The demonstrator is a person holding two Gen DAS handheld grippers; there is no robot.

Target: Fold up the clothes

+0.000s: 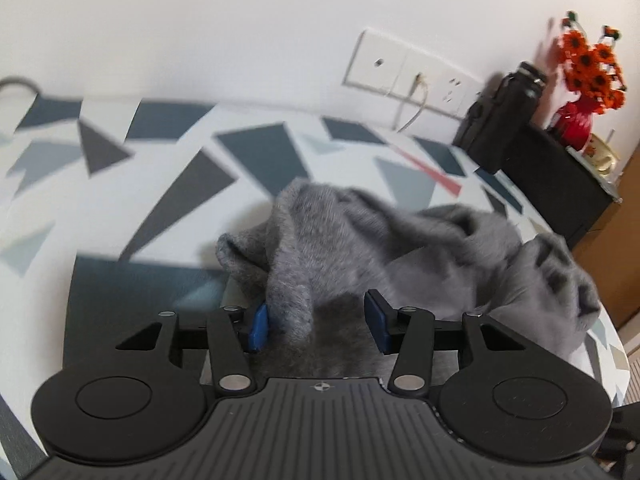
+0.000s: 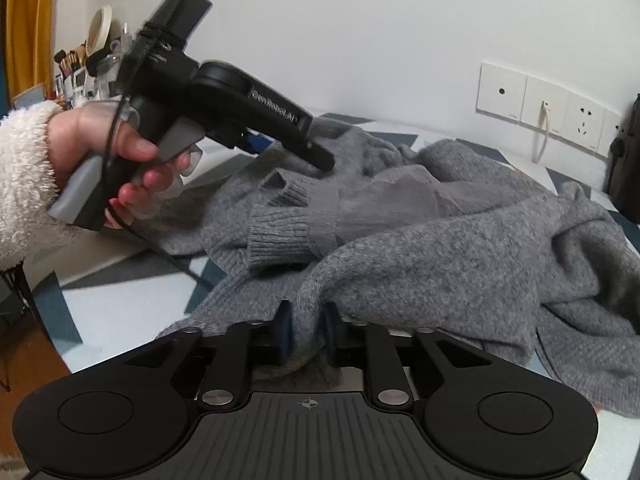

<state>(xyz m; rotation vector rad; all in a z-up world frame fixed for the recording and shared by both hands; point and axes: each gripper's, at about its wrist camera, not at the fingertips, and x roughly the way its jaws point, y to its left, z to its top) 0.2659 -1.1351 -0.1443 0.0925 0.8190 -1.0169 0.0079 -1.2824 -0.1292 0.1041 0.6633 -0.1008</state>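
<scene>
1. The grey sweater (image 2: 460, 240) lies in a crumpled heap on the bench (image 1: 160, 184), which wears a cloth of grey, blue and white triangles; the heap sits toward the near edge, well clear of the wall sockets (image 2: 548, 108) behind it.

2. The right hand-held gripper (image 2: 306, 336) is clenched on a fold of the knit: cloth fills the gap between its two blue pads and bunches up behind them.

3. The left hand-held gripper (image 1: 320, 326) has its jaws parted. A ridge of sweater rests against the left pad (image 1: 259, 326), while the right pad stands clear of the fabric, so nothing is pinched there yet. In the right wrist view, a hand (image 2: 120, 160) in a fluffy white sleeve (image 2: 24, 176) holds this tool with its nose down in the far part of the heap.

4. The step in hand looks like spreading the garment flat before any fold. To do it well, the left side should close on an edge (a hem or a shoulder seam, not a loose middle ridge), then both grips should draw apart low over the cloth so the knit slides rather than stretches.

5. Orientation is hard to read while it is bunched. One ribbed cuff (image 2: 278, 242) points toward the left of the right wrist view, and the mass runs roughly left to right there; where the collar or hem lies, I cannot tell.
</scene>
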